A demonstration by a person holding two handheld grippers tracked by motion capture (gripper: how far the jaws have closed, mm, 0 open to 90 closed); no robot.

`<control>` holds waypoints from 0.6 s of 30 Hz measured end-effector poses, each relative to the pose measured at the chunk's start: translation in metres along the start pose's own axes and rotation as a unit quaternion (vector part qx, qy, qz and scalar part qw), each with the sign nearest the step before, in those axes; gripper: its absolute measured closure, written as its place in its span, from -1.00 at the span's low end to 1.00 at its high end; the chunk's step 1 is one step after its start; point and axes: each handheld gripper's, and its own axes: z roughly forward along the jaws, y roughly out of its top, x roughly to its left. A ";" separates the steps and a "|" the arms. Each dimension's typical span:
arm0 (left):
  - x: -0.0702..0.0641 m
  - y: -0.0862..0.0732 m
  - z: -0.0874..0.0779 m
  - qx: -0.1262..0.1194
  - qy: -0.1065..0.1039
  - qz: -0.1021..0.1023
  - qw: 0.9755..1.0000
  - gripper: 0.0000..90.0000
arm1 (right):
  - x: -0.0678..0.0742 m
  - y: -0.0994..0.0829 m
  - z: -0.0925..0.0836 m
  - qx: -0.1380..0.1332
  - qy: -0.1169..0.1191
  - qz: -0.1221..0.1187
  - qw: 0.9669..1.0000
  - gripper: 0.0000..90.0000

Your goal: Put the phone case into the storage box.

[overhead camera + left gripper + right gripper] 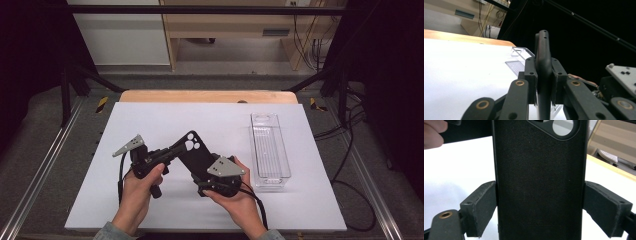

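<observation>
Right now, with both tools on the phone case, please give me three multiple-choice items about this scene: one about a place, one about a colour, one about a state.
1. Where is the clear tray?
A. To the right of the phone case
B. Under the phone case
C. In the person's left hand

2. What colour is the phone case?
A. White
B. Black
C. Red

3. How does the left tool stand?
A. Open, away from the case
B. Shut on the thin edge of the case
C. Lying on the table

Answers:
1 A: the high view shows the tray standing alone at the right of the table.
2 B: the case is black in every view.
3 B: in the left gripper view both pads press the case's sides.
</observation>
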 end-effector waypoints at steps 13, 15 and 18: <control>-0.013 -0.004 0.004 0.013 0.056 0.090 0.994 0.78 | -0.001 -0.003 0.004 0.001 0.012 0.032 0.999 -0.84; -0.015 -0.005 0.004 0.015 0.063 0.099 0.993 0.78 | -0.001 -0.003 0.004 0.001 0.014 0.034 0.999 -0.87; -0.017 -0.005 0.005 0.018 0.073 0.119 0.990 0.78 | 0.000 -0.003 0.004 0.000 0.011 0.035 0.999 -0.87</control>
